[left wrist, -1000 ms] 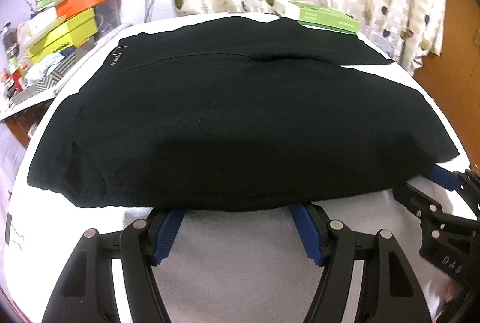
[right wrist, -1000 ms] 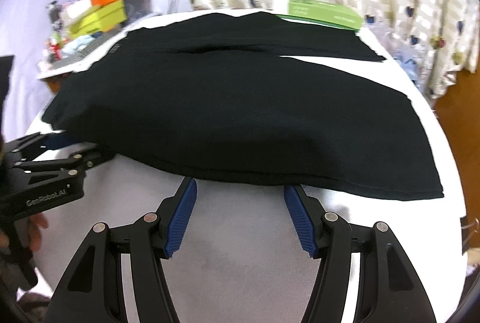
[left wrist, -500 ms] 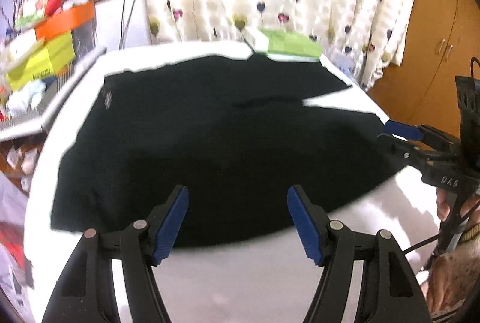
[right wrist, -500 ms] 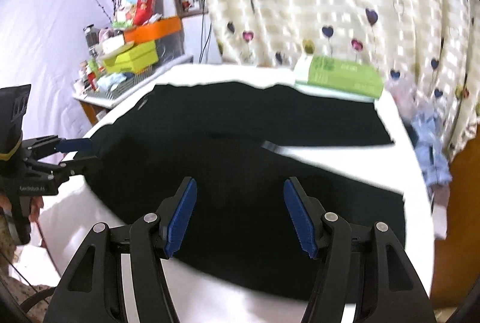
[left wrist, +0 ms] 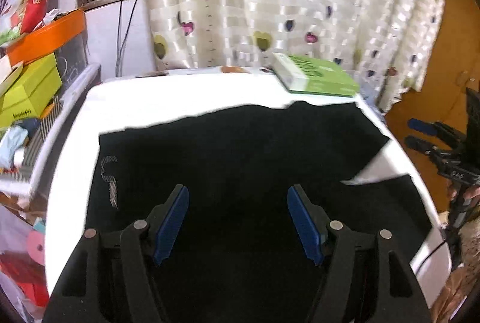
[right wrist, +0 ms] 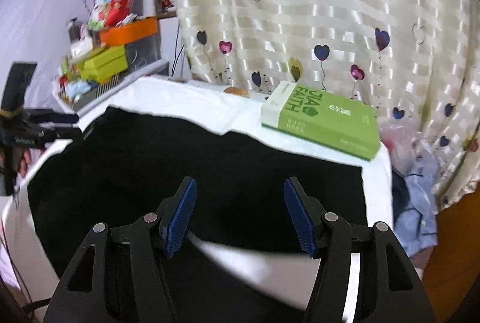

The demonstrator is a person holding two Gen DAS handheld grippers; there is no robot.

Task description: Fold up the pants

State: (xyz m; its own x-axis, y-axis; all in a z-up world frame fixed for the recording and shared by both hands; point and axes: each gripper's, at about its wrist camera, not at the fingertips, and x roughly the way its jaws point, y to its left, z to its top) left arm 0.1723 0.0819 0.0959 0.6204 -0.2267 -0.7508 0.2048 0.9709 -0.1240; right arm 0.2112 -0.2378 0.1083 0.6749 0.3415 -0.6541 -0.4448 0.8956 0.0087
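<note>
Black pants (left wrist: 240,155) lie spread flat on the white table (left wrist: 168,95), with a small white logo near their left edge. They also show in the right wrist view (right wrist: 186,161). My left gripper (left wrist: 238,222) is open and empty, raised above the pants' near part. My right gripper (right wrist: 240,216) is open and empty, raised above the pants' right side. Each gripper shows in the other's view: the right one (left wrist: 420,135) beyond the table's right edge, the left one (right wrist: 64,126) at the table's left edge.
A green and white box (right wrist: 321,120) lies at the table's far right corner. A heart-patterned curtain (right wrist: 315,16) hangs behind. Stacked boxes and clutter (left wrist: 30,58) fill a shelf on the left. Blue cloth and a bag (right wrist: 417,173) lie right of the table. A wooden door (left wrist: 450,52) stands at right.
Both grippers have lifted up and moved away from the pants' near hem, higher above the table. The pants stay flat on the table.
</note>
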